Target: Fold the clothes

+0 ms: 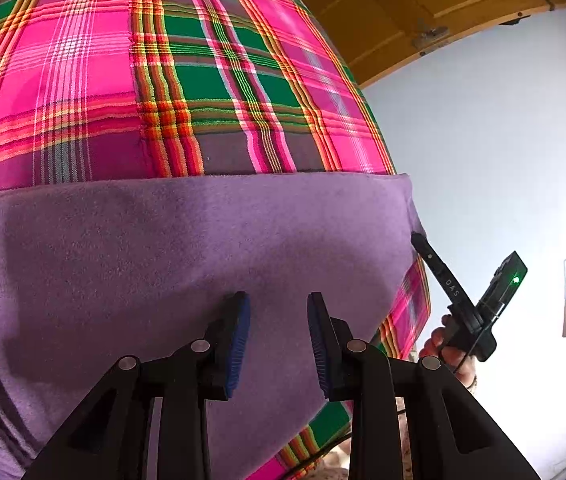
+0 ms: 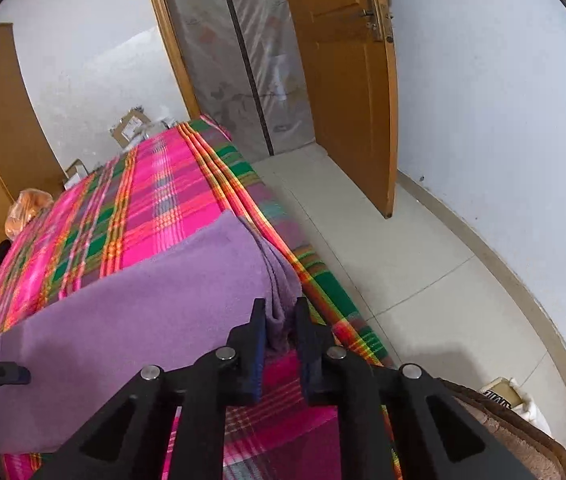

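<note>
Nearest my left lens: left gripper (image 1: 279, 320), blue pads (image 1: 239, 344) parted, nothing between them, poised over the middle of the purple garment (image 1: 187, 248). The garment lies flat on the plaid bedcover (image 1: 123, 80), at the near end of the bed. Its far edge is straight and runs crosswise to the bed's length; long axis appears to lie across the bed, though I cannot see the garment's full outline in either view. Right gripper (image 2: 279, 320): fingers clenched on a bunched corner of the purple cloth at the bed's right edge, folds gathered between the pads. In the left view that same gripper (image 1: 417, 238) shows at the cloth's right corner, a hand (image 1: 443, 344) on its handle. Open wooden door (image 2: 347, 80) and tiled floor (image 2: 423, 264) lie beyond the bed's right side.
</note>
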Available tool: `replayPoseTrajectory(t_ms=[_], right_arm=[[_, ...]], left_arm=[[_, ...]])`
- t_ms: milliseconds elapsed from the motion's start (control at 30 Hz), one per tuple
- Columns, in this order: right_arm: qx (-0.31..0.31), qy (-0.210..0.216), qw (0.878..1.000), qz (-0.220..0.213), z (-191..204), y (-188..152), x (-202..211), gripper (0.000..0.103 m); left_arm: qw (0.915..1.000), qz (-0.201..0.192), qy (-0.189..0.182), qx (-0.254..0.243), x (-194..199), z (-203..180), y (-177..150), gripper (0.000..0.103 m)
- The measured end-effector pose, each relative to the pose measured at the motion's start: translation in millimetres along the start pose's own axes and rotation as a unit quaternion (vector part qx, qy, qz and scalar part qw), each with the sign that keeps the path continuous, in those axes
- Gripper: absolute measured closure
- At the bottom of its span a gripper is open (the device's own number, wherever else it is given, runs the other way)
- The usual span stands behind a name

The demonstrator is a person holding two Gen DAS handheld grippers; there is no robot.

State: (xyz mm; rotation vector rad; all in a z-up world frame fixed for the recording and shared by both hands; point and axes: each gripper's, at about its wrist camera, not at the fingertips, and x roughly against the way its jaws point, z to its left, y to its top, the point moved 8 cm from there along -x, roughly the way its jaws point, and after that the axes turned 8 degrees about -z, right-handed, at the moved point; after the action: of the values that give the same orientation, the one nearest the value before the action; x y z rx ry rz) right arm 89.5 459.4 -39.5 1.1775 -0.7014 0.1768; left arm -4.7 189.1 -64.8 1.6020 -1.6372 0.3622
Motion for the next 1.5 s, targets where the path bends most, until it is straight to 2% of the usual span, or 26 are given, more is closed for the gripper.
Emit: replayPoseTrajectory(t_ms=[133, 333, 533, 667, 733, 767, 800, 1033, 1333, 1500], right_arm=[[0.014, 0.019, 0.999, -0.023, 15.1, 5.0, 14.8, 0.09], [0.048, 0.075, 0.995, -0.043, 52.9, 11.3, 40.9, 0.09], [0.07, 0.111, 0.99, -0.044, 86.5, 2.9, 54.1, 0.09], [0.087, 0.122, 0.988, -0.037, 104.6, -6.7, 56.1, 0.09], [0.093, 0.128, 0.987, -0.031, 112.0, -11.9, 55.5, 0.09], [0.096, 0.131, 0.986, -0.028, 115.7, -14.5, 55.1, 0.09], [0.099, 0.134, 0.986, -0.026, 119.4, -17.1, 54.8, 0.09], [0.124, 0.146, 0.981, -0.012, 143.3, -36.2, 53.3, 0.09], [0.144, 0.173, 0.974, -0.003, 170.1, -53.2, 57.8, 0.09], [0.149, 0.191, 0.97, 0.002, 185.1, -60.2, 61.9, 0.09]], left_arm=[[1.0, -0.001, -0.002, 0.001, 1.1, 1.1, -0.4, 0.073], [1.0, 0.004, 0.0, 0.006, 0.5, -0.2, 0.0, 0.073], [0.9994, 0.007, -0.025, 0.022, -2.0, -10.8, 6.6, 0.073], [0.998, 0.004, -0.054, 0.034, -3.7, -22.7, 14.2, 0.073], [0.9964, 0.0, -0.072, 0.044, -3.4, -29.2, 19.2, 0.069], [0.9955, -0.003, -0.082, 0.047, -3.1, -32.9, 21.7, 0.059], [0.9945, -0.006, -0.092, 0.05, -2.7, -36.6, 24.1, 0.055], [0.9905, -0.01, -0.122, 0.064, -8.7, -51.9, 33.5, 0.052], [0.9784, 0.031, -0.166, 0.12, -31.1, -50.1, 29.2, 0.047], [0.9777, 0.036, -0.156, 0.136, -35.1, -42.6, 28.9, 0.047]])
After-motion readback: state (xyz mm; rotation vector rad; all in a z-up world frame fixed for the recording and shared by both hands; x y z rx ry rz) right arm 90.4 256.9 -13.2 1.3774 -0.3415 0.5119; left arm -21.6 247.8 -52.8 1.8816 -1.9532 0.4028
